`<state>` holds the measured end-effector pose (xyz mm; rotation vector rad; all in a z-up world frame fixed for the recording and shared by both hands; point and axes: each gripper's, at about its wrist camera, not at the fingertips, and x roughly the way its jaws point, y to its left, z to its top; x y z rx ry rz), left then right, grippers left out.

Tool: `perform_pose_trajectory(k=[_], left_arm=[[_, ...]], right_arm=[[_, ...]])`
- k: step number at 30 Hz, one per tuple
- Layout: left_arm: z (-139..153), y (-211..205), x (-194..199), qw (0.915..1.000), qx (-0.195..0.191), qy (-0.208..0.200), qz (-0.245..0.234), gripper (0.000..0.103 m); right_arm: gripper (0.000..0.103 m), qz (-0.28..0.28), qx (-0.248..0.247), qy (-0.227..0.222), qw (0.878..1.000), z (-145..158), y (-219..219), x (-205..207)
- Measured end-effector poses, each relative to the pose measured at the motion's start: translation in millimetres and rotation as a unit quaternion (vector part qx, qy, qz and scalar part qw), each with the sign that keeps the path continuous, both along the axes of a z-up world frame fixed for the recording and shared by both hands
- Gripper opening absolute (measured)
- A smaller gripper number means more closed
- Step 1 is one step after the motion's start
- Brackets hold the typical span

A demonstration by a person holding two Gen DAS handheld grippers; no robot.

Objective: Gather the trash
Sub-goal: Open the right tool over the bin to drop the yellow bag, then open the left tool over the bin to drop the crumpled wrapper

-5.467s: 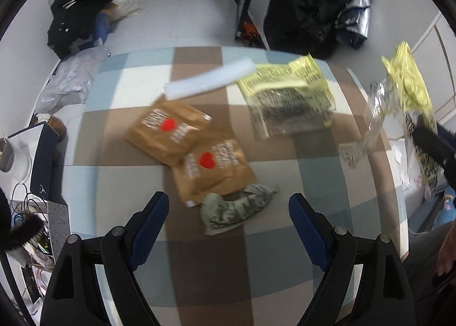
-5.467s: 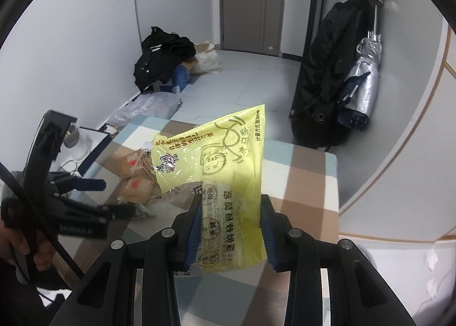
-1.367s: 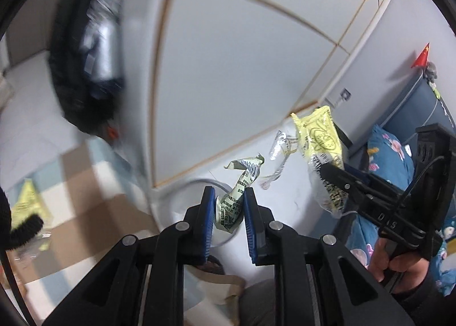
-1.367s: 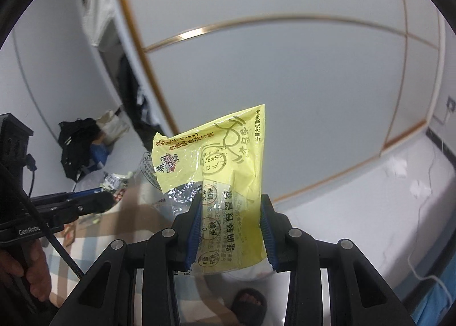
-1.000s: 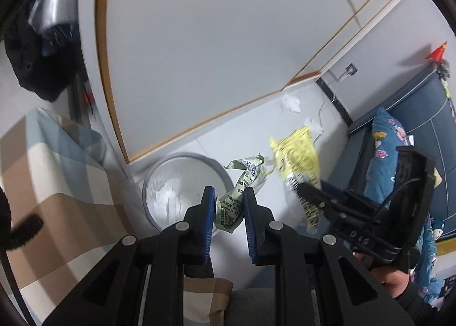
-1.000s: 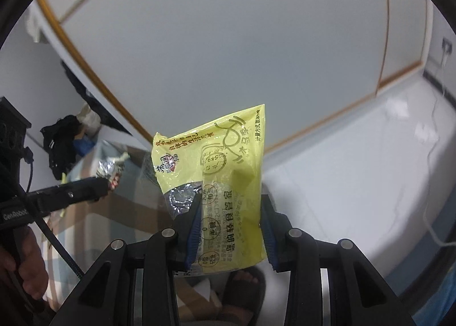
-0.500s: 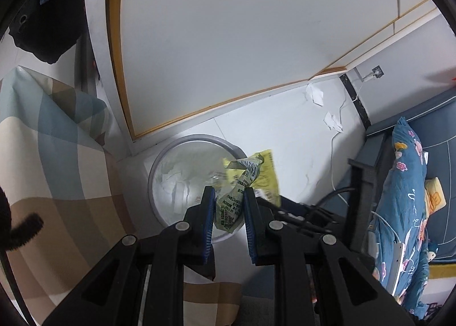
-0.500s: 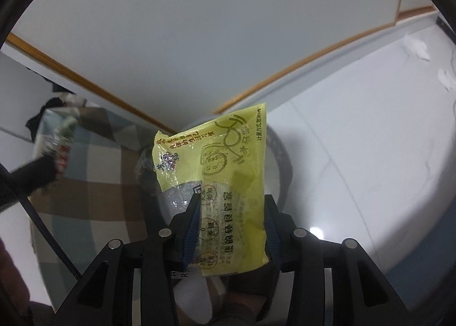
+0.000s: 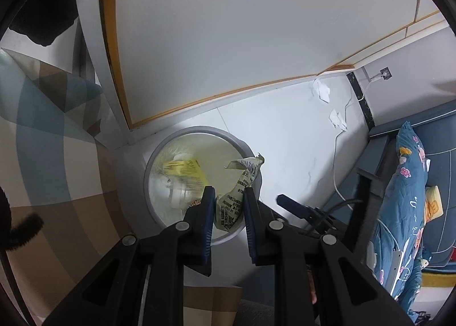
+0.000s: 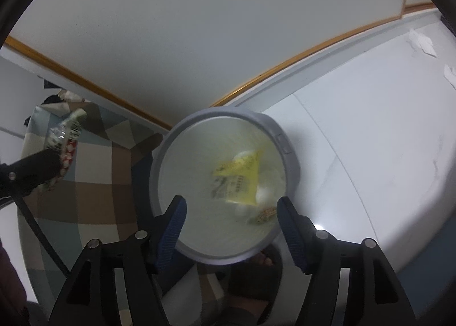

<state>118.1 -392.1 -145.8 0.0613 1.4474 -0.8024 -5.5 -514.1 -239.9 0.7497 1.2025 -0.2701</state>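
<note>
Right tongs (image 10: 230,226) just opened, empty; yellow wrapper (image 10: 239,180) dropped into bin (image 10: 290,166) below. Left tongs (image 9: 226,203) clamped on crumpled wrapper (image 9: 242,183): centre over bin, then release.

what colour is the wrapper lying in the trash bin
Yellow with dark print. The wrapper inside the grey trash bin shows best in the right wrist view.

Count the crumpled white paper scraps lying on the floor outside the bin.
2. One scrap lies by the wall's baseboard, the other just nearer the blue sofa. More may be hidden behind the grippers.
</note>
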Motion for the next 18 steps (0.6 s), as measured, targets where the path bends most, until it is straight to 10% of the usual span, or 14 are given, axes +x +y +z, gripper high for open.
perform_pose_trajectory(k=[18], left_arm=[[-18.0,-15.1,-7.5,0.9980,0.043,0.041,-0.023,0.021]], right_arm=[[0.073,-0.048,-0.018,-0.045,0.998,47.0,-22.7,-34.8]])
